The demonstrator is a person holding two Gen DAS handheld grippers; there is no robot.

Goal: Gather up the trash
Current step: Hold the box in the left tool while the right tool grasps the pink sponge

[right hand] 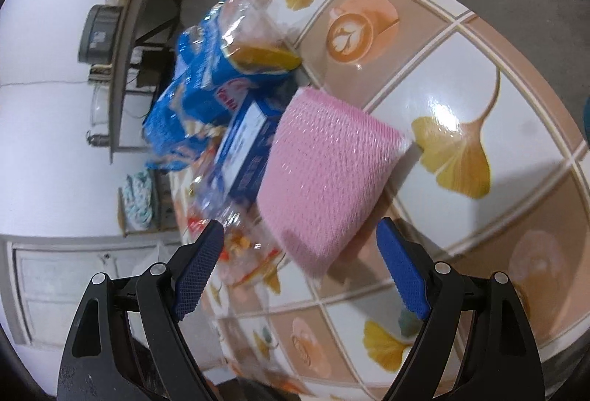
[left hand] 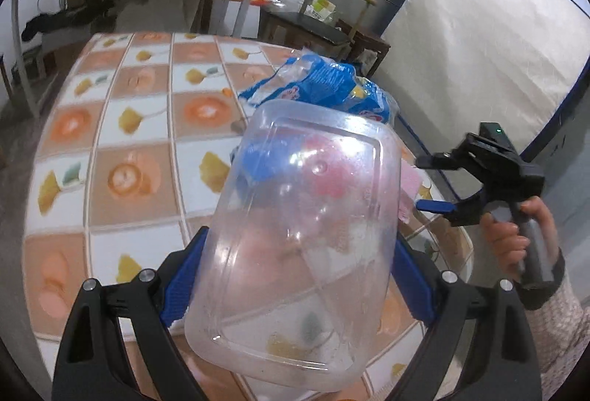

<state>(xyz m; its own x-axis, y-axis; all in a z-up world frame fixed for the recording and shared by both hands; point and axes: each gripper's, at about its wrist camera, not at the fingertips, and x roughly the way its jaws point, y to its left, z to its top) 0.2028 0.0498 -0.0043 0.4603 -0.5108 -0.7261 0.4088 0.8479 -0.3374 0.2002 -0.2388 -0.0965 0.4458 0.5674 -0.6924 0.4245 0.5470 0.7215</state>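
Two tongs share the work. The left tongs [left hand: 295, 275] clamp a clear tub [left hand: 298, 239] across its sides, both blue pads pressed against its walls, holding it tilted above the counter [left hand: 121, 128] with its mouth seemingly turned toward the trash. The right tongs [right hand: 298, 272] are spread wide and hold nothing; a pink mesh sleeve [right hand: 328, 176] lies on the counter just ahead of their tips, touching neither pad as far as I can tell. Beyond it lie a blue box [right hand: 245, 150], a blue wrapper [right hand: 191, 95] and a clear wrapper [right hand: 236, 239], bunched at the counter's edge.

By my reading, collecting is midway: the tub serves as the bin, and the sleeve is the next pick. That calls for advancing the right tongs so the pads straddle the soft sleeve, closing gently, then carrying it to the tub's mouth.
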